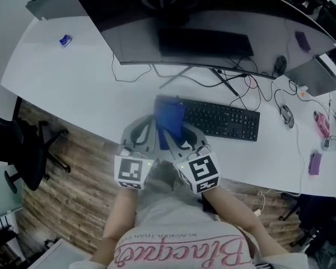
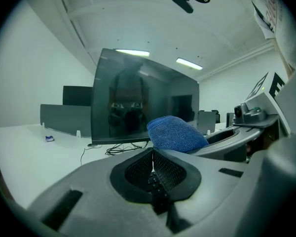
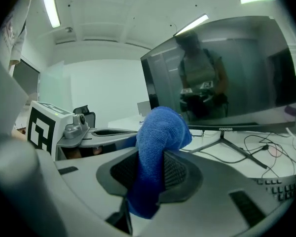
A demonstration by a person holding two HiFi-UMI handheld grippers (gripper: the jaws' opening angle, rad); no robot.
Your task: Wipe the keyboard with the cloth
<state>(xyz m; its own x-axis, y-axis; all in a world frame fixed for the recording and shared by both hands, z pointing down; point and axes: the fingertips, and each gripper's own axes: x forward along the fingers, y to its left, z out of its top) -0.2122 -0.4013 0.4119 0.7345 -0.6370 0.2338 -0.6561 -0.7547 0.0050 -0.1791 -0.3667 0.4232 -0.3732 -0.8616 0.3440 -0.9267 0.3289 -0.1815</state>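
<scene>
The black keyboard [image 1: 221, 120] lies on the white desk [image 1: 73, 88] below the monitor. A blue cloth [image 1: 169, 119] drapes over the keyboard's left end. My right gripper [image 1: 177, 135] is shut on this cloth; in the right gripper view the cloth [image 3: 160, 132] bulges up from between the pads and hangs below them. My left gripper [image 1: 151, 122] sits just left of the cloth, shut with its pads together and nothing held. From the left gripper view [image 2: 153, 166] the cloth [image 2: 175, 133] shows just beyond the tips, to the right.
A wide curved monitor [image 1: 213, 21] stands behind the keyboard, with cables [image 1: 241, 86] trailing under it. A mouse [image 1: 285, 115] and small purple items [image 1: 315, 162] lie to the right. A small blue object [image 1: 65, 40] rests far left. An office chair [image 1: 22, 144] stands beside the desk edge.
</scene>
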